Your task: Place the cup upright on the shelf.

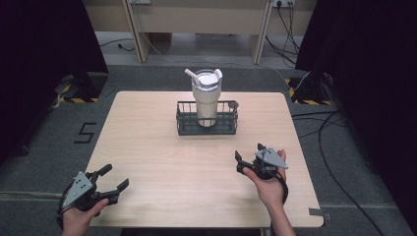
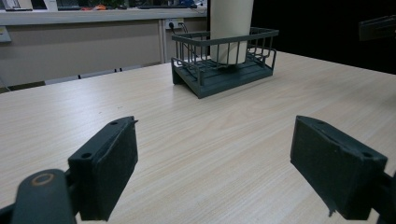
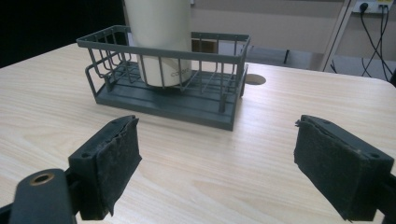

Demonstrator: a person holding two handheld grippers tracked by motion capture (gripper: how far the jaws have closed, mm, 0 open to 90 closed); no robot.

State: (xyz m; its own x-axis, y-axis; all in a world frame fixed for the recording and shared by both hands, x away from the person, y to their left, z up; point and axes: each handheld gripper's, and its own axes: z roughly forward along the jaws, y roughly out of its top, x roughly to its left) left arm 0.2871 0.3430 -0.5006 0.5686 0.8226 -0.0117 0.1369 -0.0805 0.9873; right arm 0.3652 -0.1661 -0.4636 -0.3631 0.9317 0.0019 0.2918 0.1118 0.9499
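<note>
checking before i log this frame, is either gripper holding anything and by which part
Nothing is held. The left gripper and right gripper both have open jaws over bare table, well short of the tumbler.

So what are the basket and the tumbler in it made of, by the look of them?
Basket: thin dark grey wire bars on a solid base, matte, probably coated metal. Tumbler: smooth cream body with a faint sheen, likely painted steel or plastic; its white lid and straw look plastic.

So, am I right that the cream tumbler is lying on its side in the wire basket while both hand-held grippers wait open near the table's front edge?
Not quite: the cream tumbler stands upright in the wire basket, as the high view shows. The rest holds: the left hand-held gripper and right hand-held gripper are both open near the table's front edge.
</note>
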